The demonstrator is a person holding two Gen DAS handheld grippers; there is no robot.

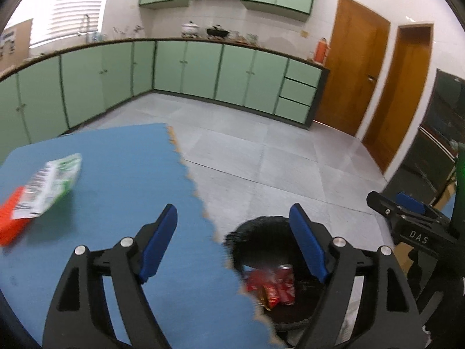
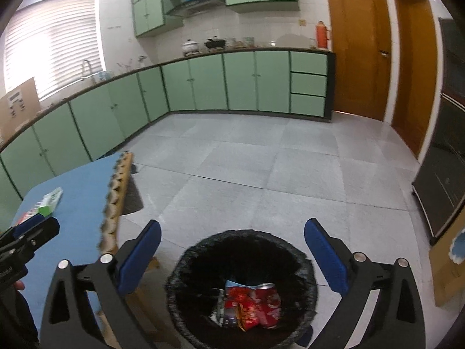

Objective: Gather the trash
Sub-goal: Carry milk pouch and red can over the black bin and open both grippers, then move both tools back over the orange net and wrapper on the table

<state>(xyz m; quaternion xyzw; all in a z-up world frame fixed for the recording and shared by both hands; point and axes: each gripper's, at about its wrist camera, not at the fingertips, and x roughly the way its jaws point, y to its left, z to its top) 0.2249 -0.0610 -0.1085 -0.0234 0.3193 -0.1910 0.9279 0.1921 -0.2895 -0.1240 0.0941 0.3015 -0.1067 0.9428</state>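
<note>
The trash bin [image 2: 241, 288] stands on the grey tiled floor [image 2: 261, 174] beside the table edge, a round bin lined with a black plastic bag whose crinkled rim folds over the top. Inside lie a red soda can [image 2: 268, 305] on its side with its silver top showing, and red crumpled snack wrappers [image 2: 242, 308] touching it, with a bit of pale blue packaging behind them. In the left wrist view the same bin [image 1: 261, 232] shows partly hidden by the table's jagged edge.

Still on the blue foam table mat [image 1: 116, 174] lie a green-and-white snack packet [image 1: 51, 186], printed side up, and an orange-red packet [image 1: 11, 218] that it overlaps at the far left.

The right gripper [image 2: 232, 258] hangs directly above the bin with its blue-padded jaws spread wide and nothing between them. The left gripper [image 1: 232, 241] hovers over the table's edge, one finger above the mat and one above the bin, jaws likewise wide and empty.

Green cabinets [image 2: 203, 81] line the walls, with wooden doors [image 2: 357, 46] at right.
</note>
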